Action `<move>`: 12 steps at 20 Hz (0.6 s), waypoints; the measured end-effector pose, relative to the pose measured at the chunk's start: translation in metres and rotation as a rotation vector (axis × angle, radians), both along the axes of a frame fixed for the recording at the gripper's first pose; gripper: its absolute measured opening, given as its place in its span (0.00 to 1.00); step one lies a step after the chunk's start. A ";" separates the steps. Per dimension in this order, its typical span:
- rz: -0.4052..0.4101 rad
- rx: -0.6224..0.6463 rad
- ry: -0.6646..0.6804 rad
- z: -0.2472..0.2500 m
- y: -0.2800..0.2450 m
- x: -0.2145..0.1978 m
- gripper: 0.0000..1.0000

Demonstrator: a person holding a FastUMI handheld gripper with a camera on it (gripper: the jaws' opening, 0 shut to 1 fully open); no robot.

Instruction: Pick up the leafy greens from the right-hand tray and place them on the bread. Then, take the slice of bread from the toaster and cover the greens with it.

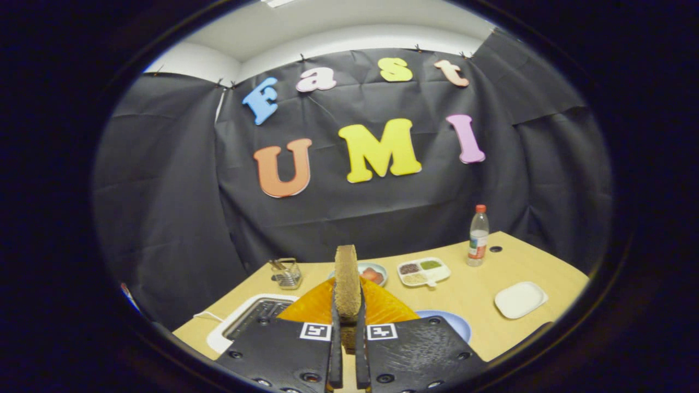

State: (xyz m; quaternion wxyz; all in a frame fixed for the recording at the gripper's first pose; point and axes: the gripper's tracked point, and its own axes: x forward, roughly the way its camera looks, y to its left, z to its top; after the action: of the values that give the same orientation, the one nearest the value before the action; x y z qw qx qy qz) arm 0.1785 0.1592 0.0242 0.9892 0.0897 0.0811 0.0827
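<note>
One bread slice [347,278] stands on edge between the two fingers [335,338], seen edge-on, its long axis upright and its top crust pointing toward 12 o'clock against the booth wall. Both fingers press on the slice's flat faces, one from each side; the gripper [347,349] is closed down to the thickness of the slice, and the lower end of the bread is hidden between the fingers.

Directly behind the slice lies an orange board [377,308], partly covered by the gripper body. At 10 o'clock from the fingers sits the toaster [246,319], white-rimmed, with its slots facing up; its near corner is just beside the left finger block. At 11 o'clock, beyond the toaster, stands a small wire rack [286,273]. A blue plate [450,322] shows at 2 o'clock, touching the board's edge as far as can be told. Farther off at 1 o'clock are a small dish [374,273] with reddish food and a divided tray [424,271] with dark and green fillings. A bottle [478,234] with a red cap stands upright near the table's far edge. A white tray [520,299] lies at 3 o'clock, well apart from the rest.

Open table [469,289] surface runs between the blue plate, the divided tray and the white tray. The greens cannot be made out.
</note>
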 end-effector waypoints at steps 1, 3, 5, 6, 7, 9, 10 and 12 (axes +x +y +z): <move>-0.016 0.007 0.036 -0.015 -0.011 0.008 0.09; -0.040 0.018 0.089 -0.040 -0.027 0.021 0.09; -0.057 0.035 0.126 -0.060 -0.035 0.028 0.09; -0.062 0.054 0.141 -0.069 -0.036 0.031 0.09; -0.062 0.074 0.153 -0.075 -0.035 0.034 0.09; -0.050 0.117 0.170 -0.085 -0.028 0.036 0.09; -0.046 0.152 0.183 -0.090 -0.024 0.037 0.09; -0.043 0.214 0.202 -0.097 -0.019 0.039 0.09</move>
State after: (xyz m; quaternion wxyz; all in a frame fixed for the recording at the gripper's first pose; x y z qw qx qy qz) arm 0.2171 0.1404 -0.0733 0.9623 0.2045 0.1688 0.0604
